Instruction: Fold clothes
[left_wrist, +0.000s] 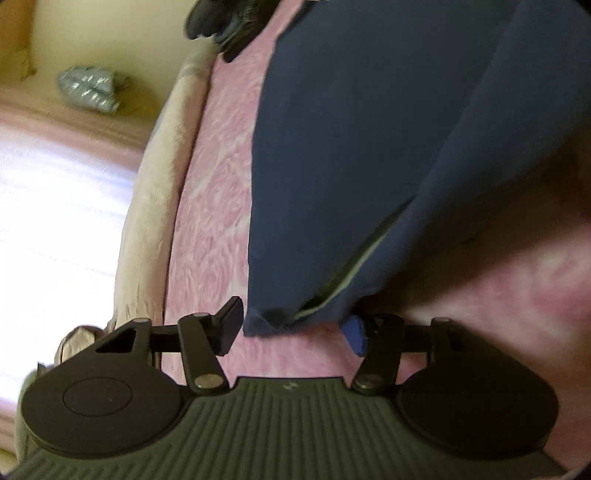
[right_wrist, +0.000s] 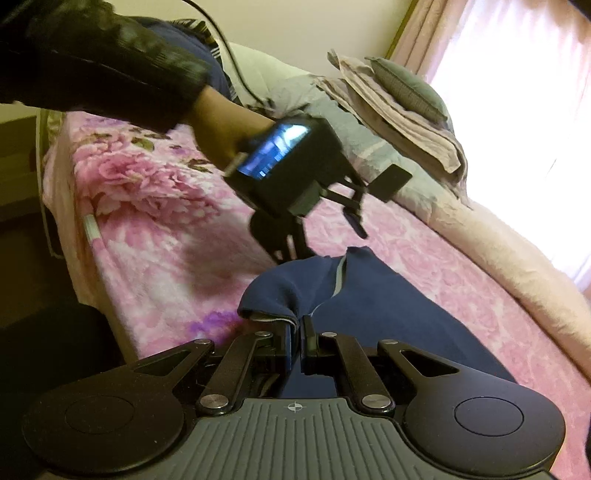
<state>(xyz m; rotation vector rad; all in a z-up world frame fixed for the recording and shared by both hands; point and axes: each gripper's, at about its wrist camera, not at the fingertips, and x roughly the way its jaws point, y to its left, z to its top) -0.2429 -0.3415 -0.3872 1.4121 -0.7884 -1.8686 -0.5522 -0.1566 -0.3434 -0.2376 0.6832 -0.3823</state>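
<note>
A dark navy blue garment of soft, matte knit fabric (left_wrist: 351, 155) lies spread on a plush pink blanket with a raised rose pattern (left_wrist: 210, 206) that covers a bed, one edge of the cloth trimmed with a thin pale grey stripe. The right gripper (right_wrist: 294, 345), a black two-finger tool on ribbed grey housing, has its flat fingers pressed narrowly together on a bunched fold of the navy garment (right_wrist: 369, 295), which rises in a rounded hump just beyond the fingertips. The left gripper (left_wrist: 293, 328) stands wide apart, nothing between its fingers, its blue-padded finger (left_wrist: 355, 334) just beside the garment's lower corner and its black finger (left_wrist: 231, 325) on the corner's other side; in the right wrist view the same left gripper (right_wrist: 360, 201) hangs above the blanket beyond the garment's far end, held by a hand in a dark, glossy sleeve (right_wrist: 92, 66), with a lit screen on its boxy black body. Along the blanket's far side runs a cream, crinkled quilt edge (right_wrist: 509, 258). Past the garment, at the head of the bed, a flat grey ribbed cushion (right_wrist: 410, 88) rests on a stack of folded pale mauve towels (right_wrist: 402, 122). The near side of the blanket shows large printed pink peonies (right_wrist: 133, 181). Bright light floods through pink curtains (right_wrist: 517, 92) behind the quilt.
</note>
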